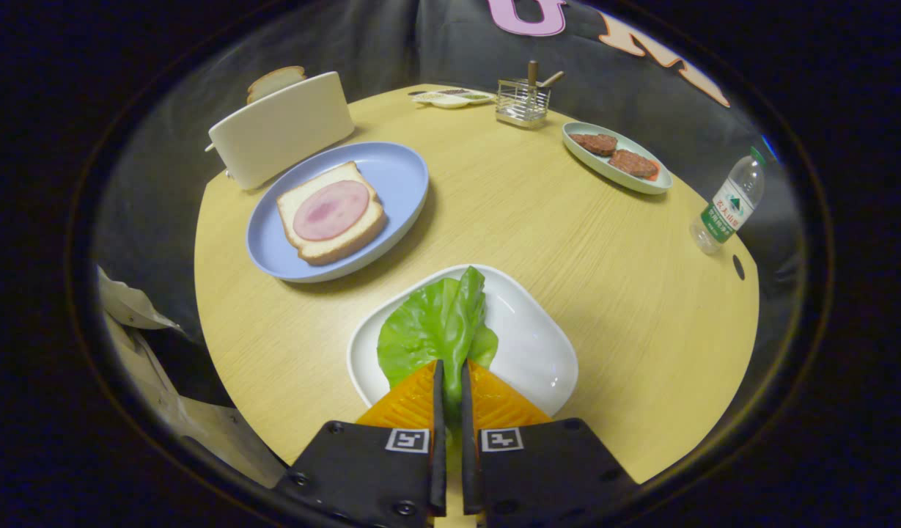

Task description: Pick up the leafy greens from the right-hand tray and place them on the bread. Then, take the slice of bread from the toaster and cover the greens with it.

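A green lettuce leaf [437, 326] lies in the white tray [538, 352] right at my fingers. My gripper [450, 367] is shut on the leaf's near end, both fingers pinching it with only a thin gap between them. Beyond and to the left, a blue plate [399, 176] holds a slice of bread [331, 214] topped with a round of pink ham [331, 210]. Behind that plate stands a white toaster [283, 128] with a second bread slice [276, 81] sticking up from its slot.
A pale oval dish [659, 183] with two brown patties sits far right. A wire utensil holder [522, 101] and a small condiment tray [450, 97] stand at the table's far edge. A water bottle [729, 205] stands at the right rim of the round wooden table [567, 235].
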Demonstrator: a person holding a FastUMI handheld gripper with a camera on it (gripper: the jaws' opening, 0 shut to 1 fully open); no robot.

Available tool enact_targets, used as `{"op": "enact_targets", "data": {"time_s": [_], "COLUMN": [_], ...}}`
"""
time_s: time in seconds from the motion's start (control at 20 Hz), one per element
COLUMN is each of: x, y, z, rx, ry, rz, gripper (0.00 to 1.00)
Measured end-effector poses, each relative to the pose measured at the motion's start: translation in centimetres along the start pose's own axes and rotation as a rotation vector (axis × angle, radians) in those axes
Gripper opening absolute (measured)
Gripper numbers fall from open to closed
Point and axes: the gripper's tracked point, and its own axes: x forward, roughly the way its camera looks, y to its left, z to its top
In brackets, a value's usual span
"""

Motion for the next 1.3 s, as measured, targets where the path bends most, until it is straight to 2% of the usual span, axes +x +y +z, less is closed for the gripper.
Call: {"op": "enact_targets", "data": {"time_s": [0.75,1.3], "x": [-5.0,-5.5], "y": [2.2,7.1], "z": [4.8,10.9], "rx": [0.010,-0.010], "ry": [-0.105,-0.173], "rz": [-0.065,-0.035], "gripper": [0.12,0.12]}}
